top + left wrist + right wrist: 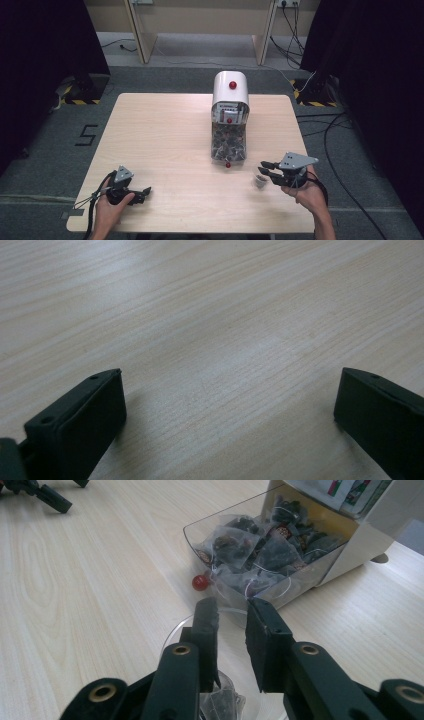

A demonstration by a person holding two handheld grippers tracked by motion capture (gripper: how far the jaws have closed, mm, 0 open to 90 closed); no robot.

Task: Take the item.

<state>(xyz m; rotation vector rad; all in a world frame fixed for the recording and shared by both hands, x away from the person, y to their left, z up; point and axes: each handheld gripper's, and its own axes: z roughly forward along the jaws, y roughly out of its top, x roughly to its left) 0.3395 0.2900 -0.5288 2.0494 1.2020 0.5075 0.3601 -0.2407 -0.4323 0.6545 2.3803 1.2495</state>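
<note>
High view: two forearms enter from the bottom edge. Left hand (111, 207) holds the left tongs (141, 192) low on the desk (165, 135) near its front-left corner, a cable trailing back from them. Left gripper view confirms — both black jaws stand wide apart with bare wood grain between them, nothing gripped.

Right hand (311, 192) holds the right tongs (263, 167) near the front-right part of the desk, grey three-cornered plate on top, jaws pointing left. Right gripper view: jaws nearly together, a narrow gap left between the pads, tips poised above the rim of a small clear cup (225, 680). Cup (259, 180) stands on the desk just beside the tong tips. A tea bag (220, 700) lies in the cup, below the jaws; I cannot tell whether a pad touches it.

Just beyond the cup — a clear drawer (260, 562) pulled out from a white dispenser (230, 90), the drawer heaped with dark sachets in mesh bags. A red knob (200, 583) sits at the drawer's front wall. Dispenser has a rounded white top with a second red button (232, 85), and stands at the desk's middle toward the far edge.

Farther off: grey floor, black curtains at both sides, cables at the right.
</note>
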